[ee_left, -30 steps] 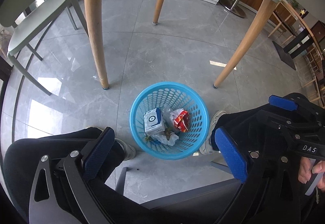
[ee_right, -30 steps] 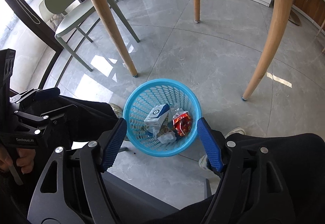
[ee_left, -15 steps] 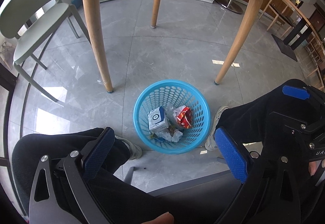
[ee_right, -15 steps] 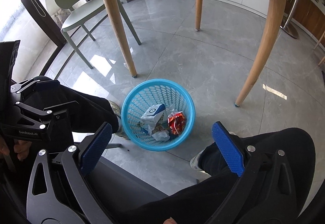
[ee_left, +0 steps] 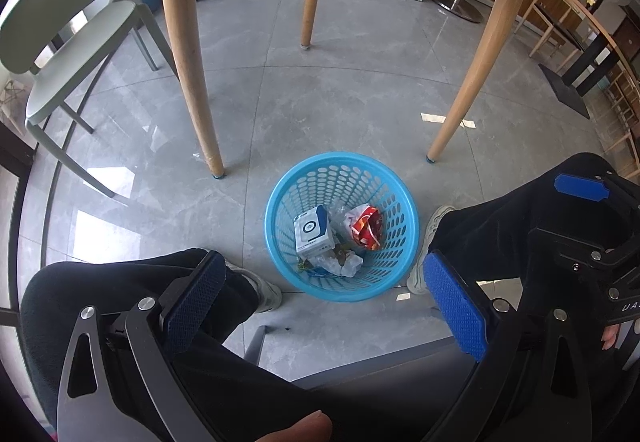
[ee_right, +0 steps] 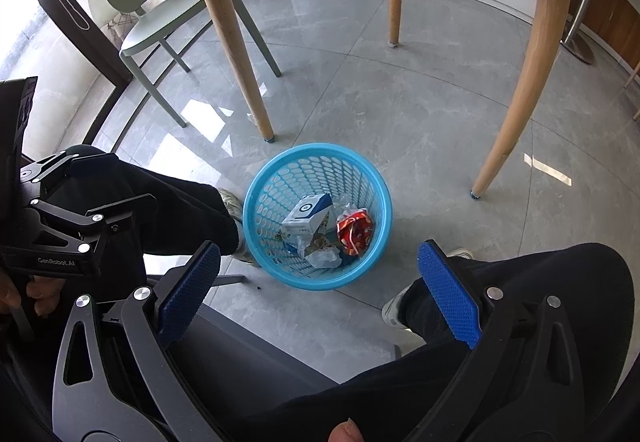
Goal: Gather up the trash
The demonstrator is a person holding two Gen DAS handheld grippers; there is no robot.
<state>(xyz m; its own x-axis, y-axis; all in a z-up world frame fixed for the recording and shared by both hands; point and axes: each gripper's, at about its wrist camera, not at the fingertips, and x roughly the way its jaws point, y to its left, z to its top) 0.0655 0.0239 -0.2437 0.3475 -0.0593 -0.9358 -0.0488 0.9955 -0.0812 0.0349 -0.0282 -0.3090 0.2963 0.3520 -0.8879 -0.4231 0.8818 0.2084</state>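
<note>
A blue mesh trash basket [ee_left: 280, 201] [ee_right: 260, 193] stands on the grey tile floor between the person's feet. Inside lie a white and blue carton [ee_left: 313, 234] [ee_right: 306, 217], a red snack wrapper [ee_left: 365, 226] [ee_right: 354, 232] and crumpled clear plastic [ee_left: 340, 262] [ee_right: 322, 256]. My left gripper [ee_left: 324, 306] is open and empty, held high above the basket over the person's lap. My right gripper [ee_right: 318, 290] is open and empty, also high above the basket. Each gripper shows at the edge of the other's view.
Wooden table legs [ee_left: 188, 53] [ee_left: 472, 81] [ee_right: 516, 81] rise just beyond the basket, with the table top overhead. A pale green chair [ee_left: 68, 41] [ee_right: 160, 13] stands at the left. The person's black-trousered legs and shoes [ee_left: 424, 250] flank the basket.
Both grippers have risen and drawn back from the basket, which now looks smaller. The right gripper's jaws have opened wider. The trash in the basket has not moved.
</note>
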